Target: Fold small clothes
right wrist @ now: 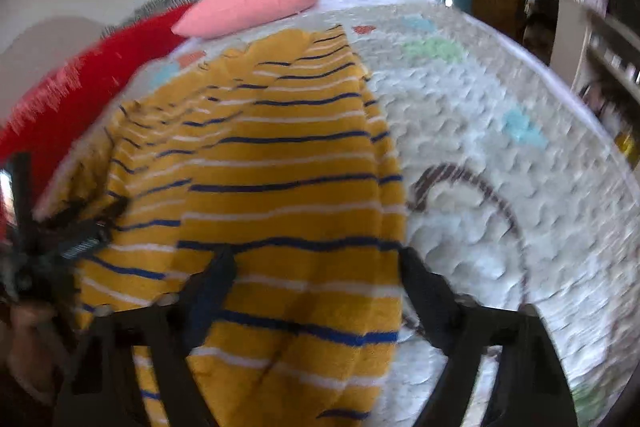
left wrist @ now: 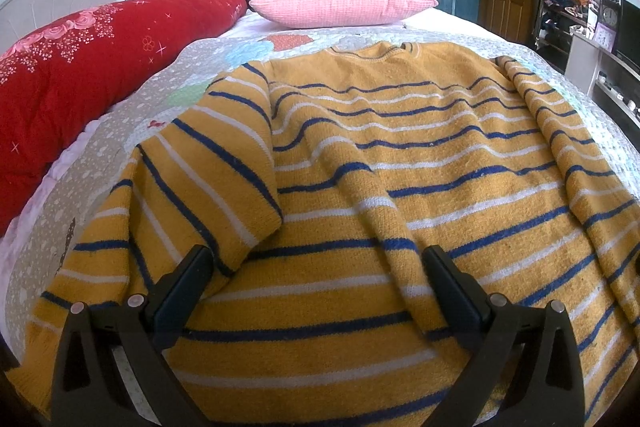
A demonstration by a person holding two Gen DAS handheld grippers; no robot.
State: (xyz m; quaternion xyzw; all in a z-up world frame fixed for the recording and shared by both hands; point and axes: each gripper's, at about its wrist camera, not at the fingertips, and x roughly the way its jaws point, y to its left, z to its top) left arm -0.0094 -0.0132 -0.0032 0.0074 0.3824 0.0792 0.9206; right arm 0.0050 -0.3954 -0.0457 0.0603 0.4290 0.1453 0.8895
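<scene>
We saw a yellow striped sweater [left wrist: 400, 163] lying flat on the quilted bedspread [right wrist: 500, 155], both sleeves folded inward. Our left gripper [left wrist: 318, 291] hung spread above its hem at six o'clock. Our right gripper [right wrist: 316, 291] stood half-spread over its edge, pinching nothing. A pink pillow [left wrist: 344, 3] sat at twelve o'clock.

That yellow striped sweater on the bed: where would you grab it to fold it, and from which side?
Probably at the bottom hem of the sweater, the edge nearest the left tool, coming in low from the near side of the bed. Both sleeves already lie folded over the body, so the hem is the free straight edge to lift towards the collar.
</scene>
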